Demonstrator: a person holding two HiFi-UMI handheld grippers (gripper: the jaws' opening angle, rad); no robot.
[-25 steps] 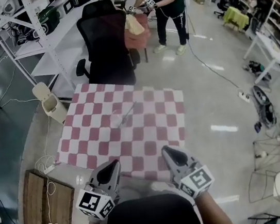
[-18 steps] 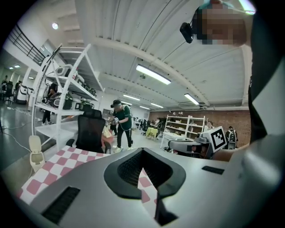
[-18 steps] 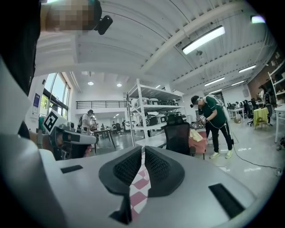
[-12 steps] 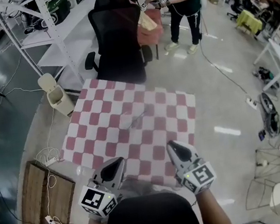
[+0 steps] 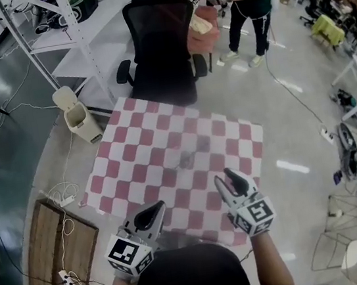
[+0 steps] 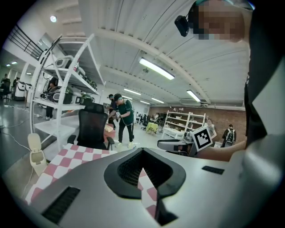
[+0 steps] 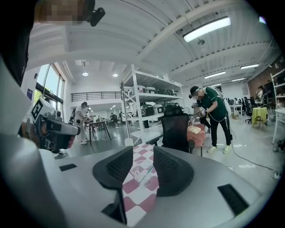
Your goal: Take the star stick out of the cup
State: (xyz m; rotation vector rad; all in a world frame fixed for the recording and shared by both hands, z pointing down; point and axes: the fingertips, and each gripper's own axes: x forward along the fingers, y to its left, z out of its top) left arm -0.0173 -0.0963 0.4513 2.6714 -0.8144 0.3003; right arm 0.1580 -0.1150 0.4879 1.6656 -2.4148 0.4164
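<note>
In the head view, motion blur smears the clear plastic cup [image 5: 185, 161] into a grey smudge near the middle of the red-and-white checked tablecloth [image 5: 141, 157]. It lies at about 12 o'clock from both tools and well apart from them, and whether it stands or lies cannot be told. The thin green star stick [image 7: 150, 168] reads clearly only in the right gripper view, as a fine line far off through the gap, with its star end too small to make out. The person's own head hides both wrists at 6 o'clock.

Compared with a second ago, table and black mesh office chair [image 5: 159, 35] sit farther toward 3 o'clock in the frame, and both grippers stand closer to the cup. The right gripper [image 7: 143, 149] has just been opening: its jaws stand apart, showing only distant cloth, cup and stick, and they grip nothing. The left gripper [image 6: 142, 153] has its fingertips met at the front, with a thin wedge of cloth showing behind them, and it holds nothing.

In the right gripper view the stick's long axis runs from 7 o'clock, at the cup, up toward 1 o'clock
</note>
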